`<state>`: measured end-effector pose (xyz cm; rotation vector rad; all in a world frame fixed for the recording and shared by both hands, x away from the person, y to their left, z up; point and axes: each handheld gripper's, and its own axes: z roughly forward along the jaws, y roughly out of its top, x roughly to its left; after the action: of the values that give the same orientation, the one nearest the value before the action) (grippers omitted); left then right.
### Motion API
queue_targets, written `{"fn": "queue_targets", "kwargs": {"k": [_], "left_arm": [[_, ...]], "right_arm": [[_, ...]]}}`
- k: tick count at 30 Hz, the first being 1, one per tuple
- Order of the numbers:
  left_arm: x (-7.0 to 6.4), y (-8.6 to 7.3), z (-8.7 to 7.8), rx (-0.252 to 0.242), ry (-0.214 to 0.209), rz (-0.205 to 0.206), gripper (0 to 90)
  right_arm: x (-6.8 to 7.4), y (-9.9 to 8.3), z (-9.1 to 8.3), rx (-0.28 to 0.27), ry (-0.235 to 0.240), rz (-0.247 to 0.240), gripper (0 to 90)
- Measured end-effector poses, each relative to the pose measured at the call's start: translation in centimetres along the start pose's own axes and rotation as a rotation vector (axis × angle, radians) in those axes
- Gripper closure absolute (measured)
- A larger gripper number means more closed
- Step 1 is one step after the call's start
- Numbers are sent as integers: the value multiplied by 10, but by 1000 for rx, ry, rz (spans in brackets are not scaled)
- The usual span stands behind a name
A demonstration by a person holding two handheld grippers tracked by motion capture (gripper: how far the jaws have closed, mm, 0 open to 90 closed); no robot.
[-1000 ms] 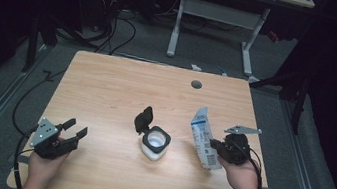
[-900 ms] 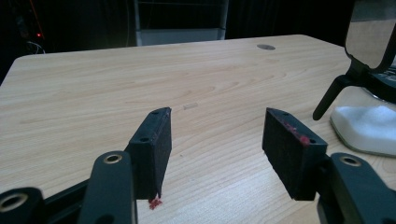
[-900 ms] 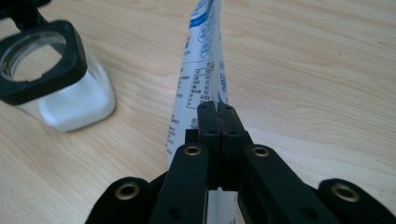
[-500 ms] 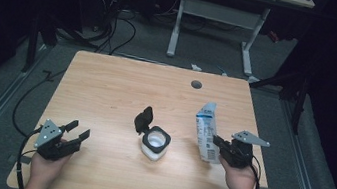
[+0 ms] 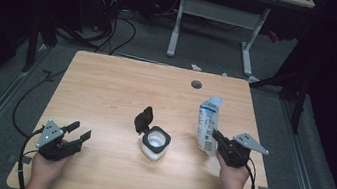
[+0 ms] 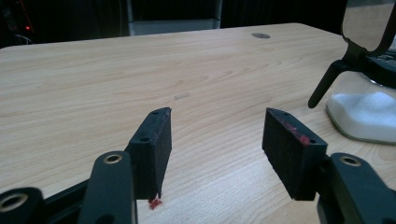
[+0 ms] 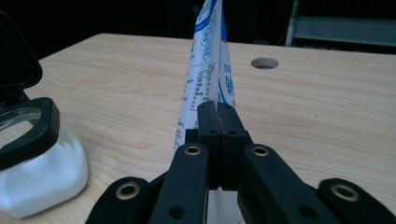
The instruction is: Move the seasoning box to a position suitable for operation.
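The thin bag (image 5: pixel 208 123), pinched low by the right gripper (image 5: pixel 219 139), could probably sag or spill beside the jar (image 5: pixel 156 142) while the left gripper (image 5: pixel 77 134) is held wide apart, empty.

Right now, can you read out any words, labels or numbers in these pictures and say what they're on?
Packet, pinched in the right gripper: blue print and a small table, too blurred to read.
Jar with black flip lid: no text visible.
Table: no markings.
Left gripper: no lettering.
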<state>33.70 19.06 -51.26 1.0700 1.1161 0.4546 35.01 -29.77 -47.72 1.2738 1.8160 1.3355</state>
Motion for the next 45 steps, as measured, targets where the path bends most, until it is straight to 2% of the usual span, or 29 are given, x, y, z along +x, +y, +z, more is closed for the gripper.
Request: {"fn": "queue_targets", "kwargs": {"k": [6, 16, 20, 22, 28, 35, 45], "left_arm": [[-3, -5, 2, 13, -6, 11, 427], [-4, -6, 2, 20, -6, 13, 427], [-4, -7, 3, 21, -7, 14, 427], [-4, -7, 3, 23, -6, 17, 428], [-4, -7, 3, 24, -5, 15, 427], [-4, -6, 2, 18, -5, 14, 427], [-4, -6, 2, 20, -3, 13, 427]], "right_arm": [[3, -5, 8, -52, -3, -19, 900], [2, -6, 10, -89, -9, -21, 900], [1, -11, 9, -80, -16, -34, 900], [-1, -16, 7, -92, -17, -38, 900], [-5, -25, -3, -98, -18, -12, 900], [-4, -28, -9, -89, -18, -33, 895], [-5, -33, -14, -89, -16, -15, 838]]}}
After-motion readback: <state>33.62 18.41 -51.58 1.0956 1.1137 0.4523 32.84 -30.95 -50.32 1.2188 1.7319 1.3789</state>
